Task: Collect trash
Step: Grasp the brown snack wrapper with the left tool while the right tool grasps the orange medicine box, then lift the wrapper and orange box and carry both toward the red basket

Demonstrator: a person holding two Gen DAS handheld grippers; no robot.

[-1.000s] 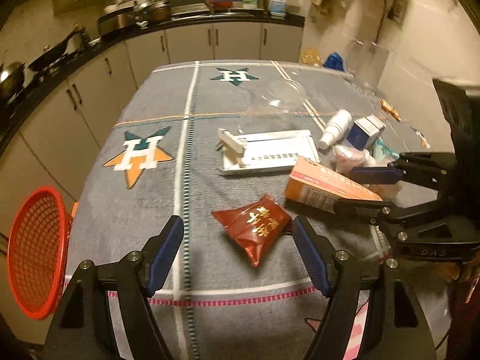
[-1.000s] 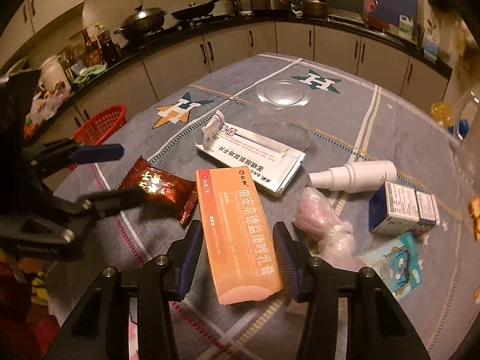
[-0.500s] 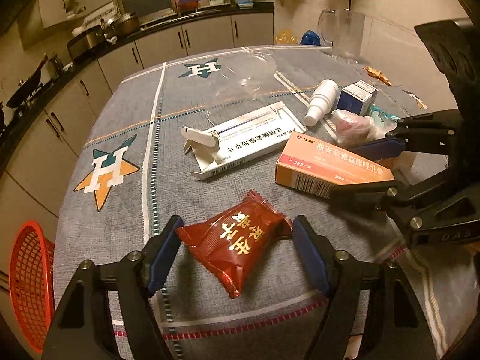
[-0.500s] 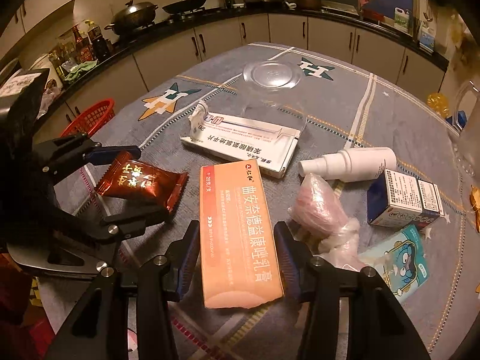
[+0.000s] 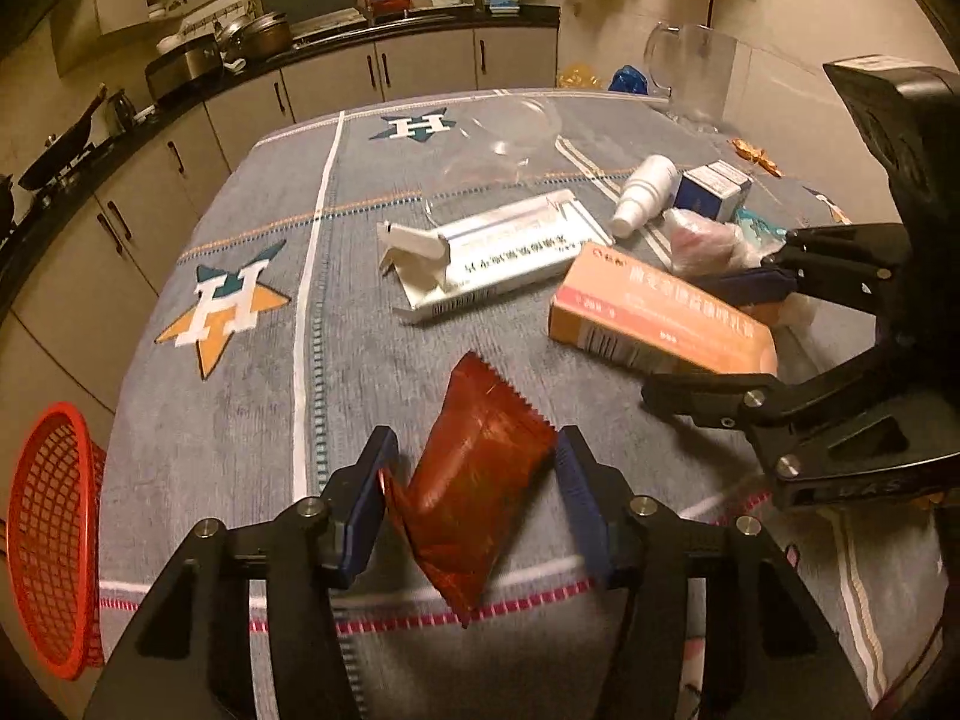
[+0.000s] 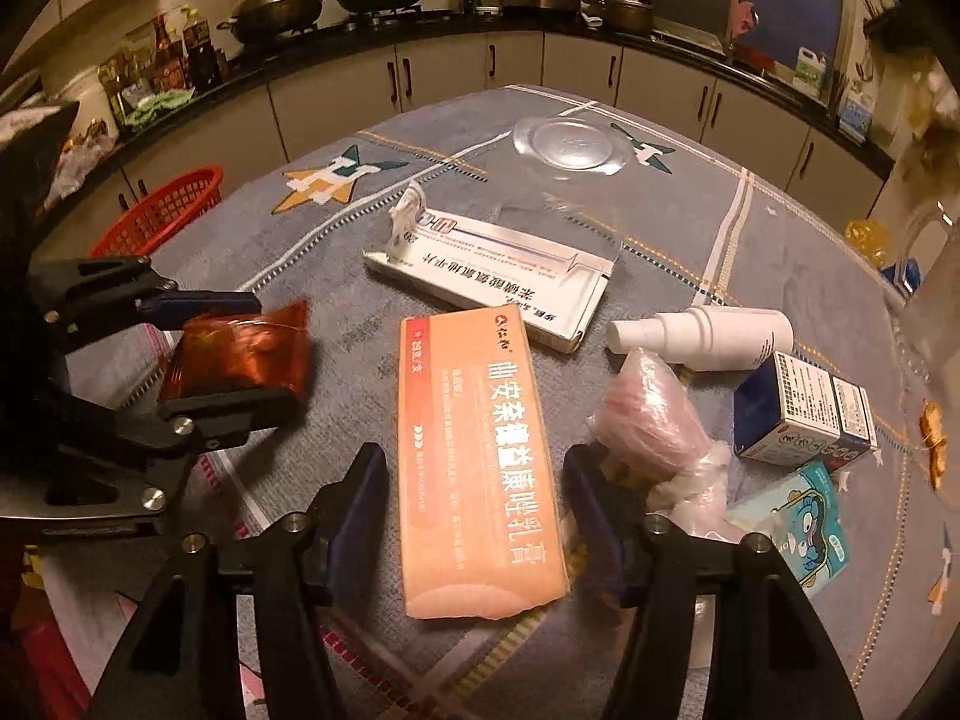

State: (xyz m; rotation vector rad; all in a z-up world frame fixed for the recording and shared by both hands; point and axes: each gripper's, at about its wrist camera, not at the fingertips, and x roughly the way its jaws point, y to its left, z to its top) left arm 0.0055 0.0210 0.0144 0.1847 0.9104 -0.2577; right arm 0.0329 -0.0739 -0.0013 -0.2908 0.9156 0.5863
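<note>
From the left wrist we see our left gripper [image 5: 474, 480] closing on the red snack packet [image 5: 480, 492], pads pressing it. From the right wrist, our right gripper [image 6: 474, 498] opens around the orange box [image 6: 480, 462], untouched on the table [image 6: 690, 228]; the red basket [image 6: 162, 216] sits beyond.

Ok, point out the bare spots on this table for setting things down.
Free: the cloth between the star logo and the red wrapper, toward the basket; also around the far star. Crowded: from the white box to the orange box, bottle, bag.
</note>
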